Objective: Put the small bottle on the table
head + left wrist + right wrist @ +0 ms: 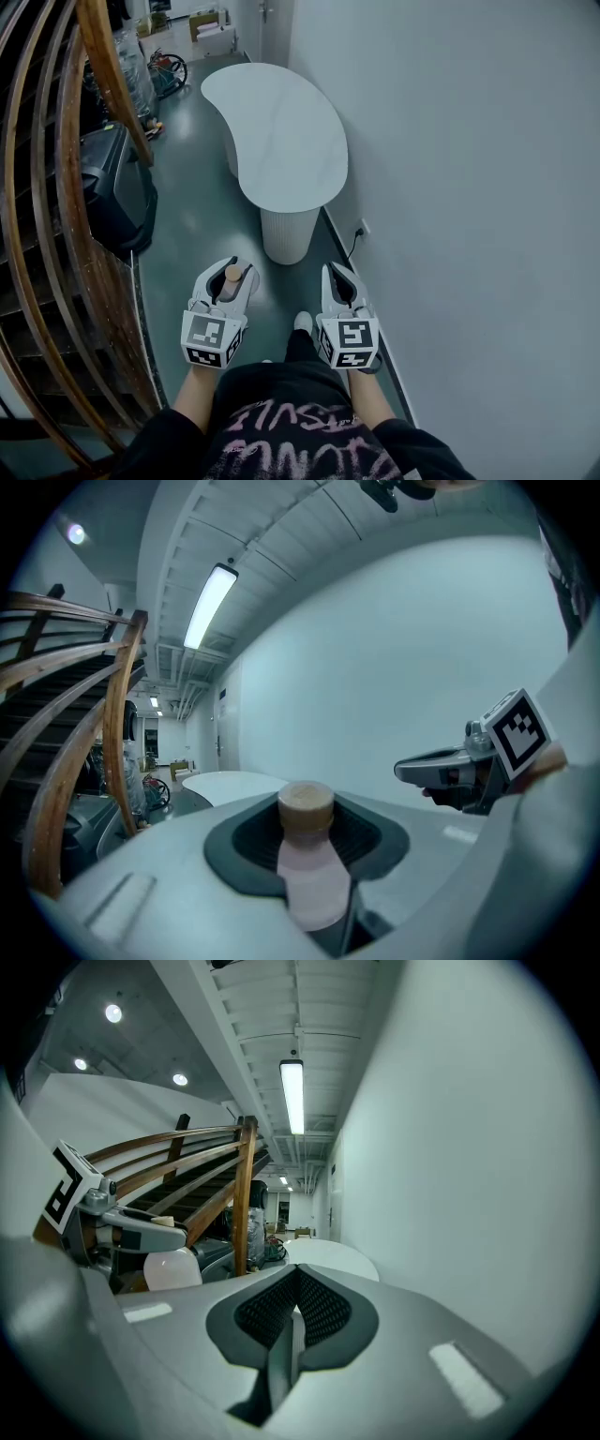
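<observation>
In the head view the person stands in a narrow corridor with both grippers held low, side by side. The left gripper (228, 269) has its fingers closed on the small bottle (232, 279), whose tan cap points ahead. The right gripper (337, 277) sits just beside it at 3 o'clock. A white kidney-shaped table (281, 141) on a ribbed base stands on the dark floor (197, 225) at 12 o'clock, well apart from both grippers, with open floor between. A curved wooden stair railing (98, 56) fills the 9 to 11 o'clock side, with a black case (117, 187) beneath it. A plain wall (469, 187) runs along 3 o'clock, with a socket (362, 228) and cable low down. A shoe (303, 322) shows between the grippers.

The left gripper view shows the pale pink bottle clamped between the dark pads (244, 841), upright, the table far off at 10 o'clock and a ceiling light (211, 602) overhead.

The right gripper view shows its fingers pressed together with nothing between them. The left gripper and bottle appear at 9 o'clock, and a railing post (244, 1194) rises at 11 o'clock before the table.
</observation>
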Demonstrator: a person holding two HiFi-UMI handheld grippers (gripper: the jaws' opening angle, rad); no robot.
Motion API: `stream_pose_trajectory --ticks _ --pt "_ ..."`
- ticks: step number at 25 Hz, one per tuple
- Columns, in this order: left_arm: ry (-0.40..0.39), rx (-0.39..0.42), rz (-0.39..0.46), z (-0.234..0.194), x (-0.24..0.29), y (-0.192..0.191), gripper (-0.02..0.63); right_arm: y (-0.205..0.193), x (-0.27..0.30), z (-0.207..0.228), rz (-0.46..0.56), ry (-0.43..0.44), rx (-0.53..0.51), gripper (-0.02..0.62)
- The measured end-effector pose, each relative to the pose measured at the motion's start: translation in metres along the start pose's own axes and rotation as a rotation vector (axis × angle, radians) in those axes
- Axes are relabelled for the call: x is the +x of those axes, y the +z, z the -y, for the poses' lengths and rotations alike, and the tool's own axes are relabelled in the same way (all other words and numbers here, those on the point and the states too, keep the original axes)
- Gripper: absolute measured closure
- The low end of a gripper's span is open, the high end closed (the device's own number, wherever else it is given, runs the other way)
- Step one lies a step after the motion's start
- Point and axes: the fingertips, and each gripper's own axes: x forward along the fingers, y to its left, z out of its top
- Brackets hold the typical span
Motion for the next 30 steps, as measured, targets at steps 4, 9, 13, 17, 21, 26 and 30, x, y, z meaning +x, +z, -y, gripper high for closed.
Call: stream_pose_trajectory --ticks 4,9,13,17,21,26,30 --pt "-0.006 0.003 -0.004 -0.001 0.004 0.0 0.482 0.002 0.002 0.005 0.006 -0.013 0.004 0.584" --pt "-0.013 0.01 0.002 -0.001 0.01 0.002 0.482 0.001 0.005 0.009 0.01 -0.018 0.01 0.584" --pt "-0.011 0.012 0.009 -0.001 0.018 0.004 0.482 0.002 0.01 0.016 0.016 -0.019 0.009 0.584" --pt "-0.008 0.011 0.006 -0.001 0.025 0.002 0.482 -0.001 0.017 0.022 0.015 -0.017 0.012 0.584" --pt "-0.006 0.01 0.008 -0.002 0.034 0.003 0.482 -0.003 0.024 0.027 0.012 -0.012 0.015 0.584" --pt "-0.012 0.014 0.002 0.001 0.046 0.001 0.481 -0.006 0.032 0.037 0.01 -0.014 0.023 0.584" --pt "-0.002 0.009 -0.011 -0.003 0.058 -0.004 0.482 -0.008 0.043 0.044 0.01 -0.008 0.026 0.584"
